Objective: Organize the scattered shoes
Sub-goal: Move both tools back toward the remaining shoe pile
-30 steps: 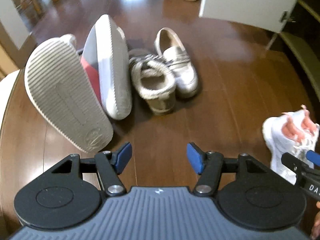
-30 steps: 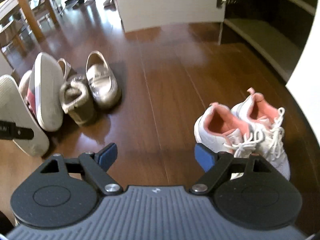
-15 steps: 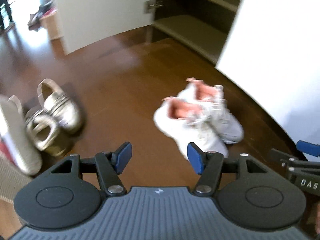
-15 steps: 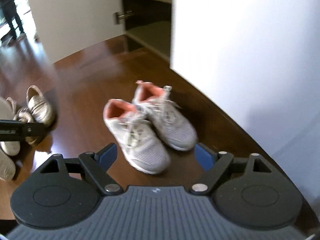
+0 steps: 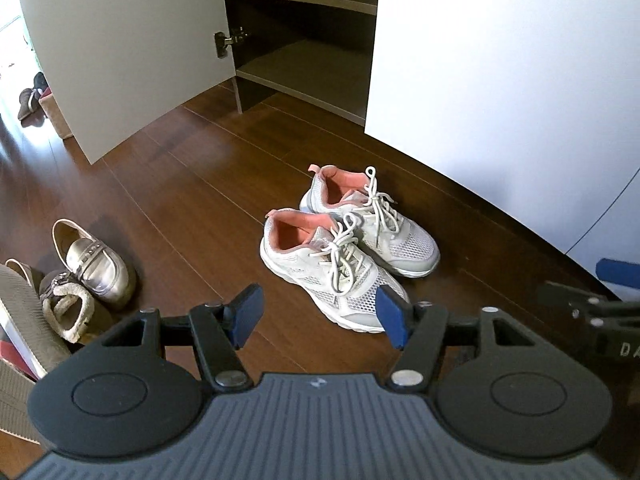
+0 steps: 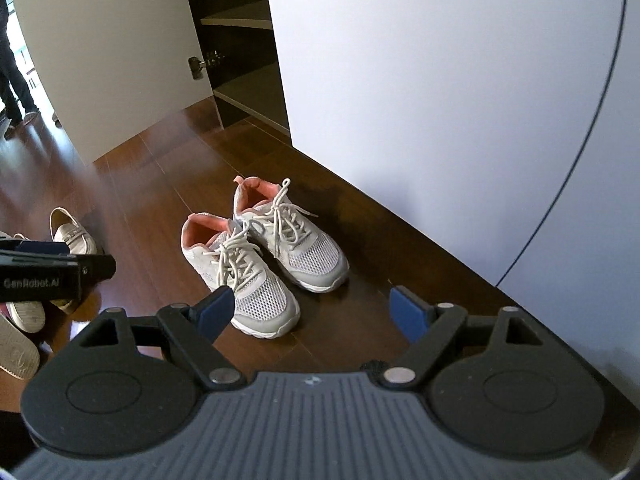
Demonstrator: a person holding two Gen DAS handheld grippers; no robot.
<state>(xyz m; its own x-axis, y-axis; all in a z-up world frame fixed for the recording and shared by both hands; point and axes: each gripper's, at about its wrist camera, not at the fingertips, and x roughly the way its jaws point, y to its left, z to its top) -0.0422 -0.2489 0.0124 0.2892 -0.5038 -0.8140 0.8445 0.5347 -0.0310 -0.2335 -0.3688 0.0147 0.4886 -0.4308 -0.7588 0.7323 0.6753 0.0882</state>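
Note:
Two white mesh sneakers with pink linings stand side by side on the wood floor, the nearer sneaker [image 5: 328,268] [image 6: 240,276] and the farther sneaker [image 5: 376,220] [image 6: 292,236], toes toward me. My left gripper [image 5: 318,314] hangs open above the floor, its right pad just over the nearer sneaker's toe, nothing between the fingers. My right gripper [image 6: 312,310] is open wide above the sneakers' toes, also holding nothing. A silver loafer [image 5: 94,266] [image 6: 72,232] and a fur-lined boot [image 5: 66,312] lie at the left with upturned soles [image 5: 20,320].
An open shoe cabinet with bare shelves [image 5: 304,68] [image 6: 248,88] stands behind the sneakers, its white door [image 5: 120,48] swung out to the left. A white closed panel [image 5: 500,80] runs along the right. A person's legs [image 6: 14,76] show far left.
Both grippers have swung right, away from the pile of shoes, and risen; the white sneakers and open cabinet now sit ahead. Both stayed open.

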